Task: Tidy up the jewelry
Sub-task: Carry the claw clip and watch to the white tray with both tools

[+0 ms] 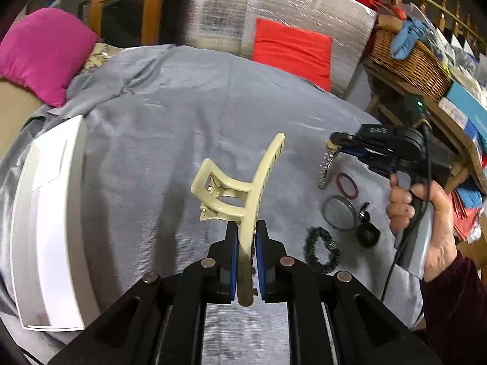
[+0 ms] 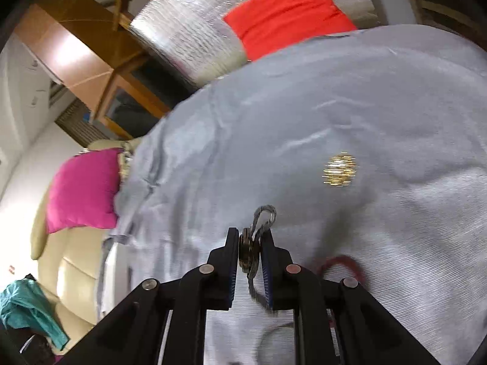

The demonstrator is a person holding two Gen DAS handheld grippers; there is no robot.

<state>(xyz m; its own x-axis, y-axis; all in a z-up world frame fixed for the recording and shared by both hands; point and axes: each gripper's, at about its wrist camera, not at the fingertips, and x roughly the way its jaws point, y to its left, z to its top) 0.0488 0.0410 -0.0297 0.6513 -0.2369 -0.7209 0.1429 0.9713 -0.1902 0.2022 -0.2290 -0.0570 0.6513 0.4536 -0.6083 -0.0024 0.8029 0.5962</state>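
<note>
Left gripper (image 1: 246,228) is clamped on the cream hair claw (image 1: 243,188), pads tight on one curved side, claw lifted clear of the grey cloth (image 1: 182,106). Right gripper (image 2: 249,243) is clamped on the metal watch (image 2: 248,252); from my left view its band (image 1: 327,164) dangles from the tips above the cloth. A hand (image 1: 426,213) grips that handle.

On the cloth near the right gripper I see a red elastic (image 1: 347,185), a round ring-shaped piece (image 1: 339,214), a small black clip (image 1: 366,228) and a black scrunchie (image 1: 319,249), close but mostly apart. A gold piece (image 2: 339,170) lies further out, blurred. White box (image 1: 48,228) sits at the cloth's left edge.

Room: pink cushion (image 1: 45,51), red cushion (image 1: 292,48) against silver foil padding (image 1: 258,6), wooden cabinet (image 1: 127,9), wicker basket (image 1: 411,57) on a cluttered shelf.
</note>
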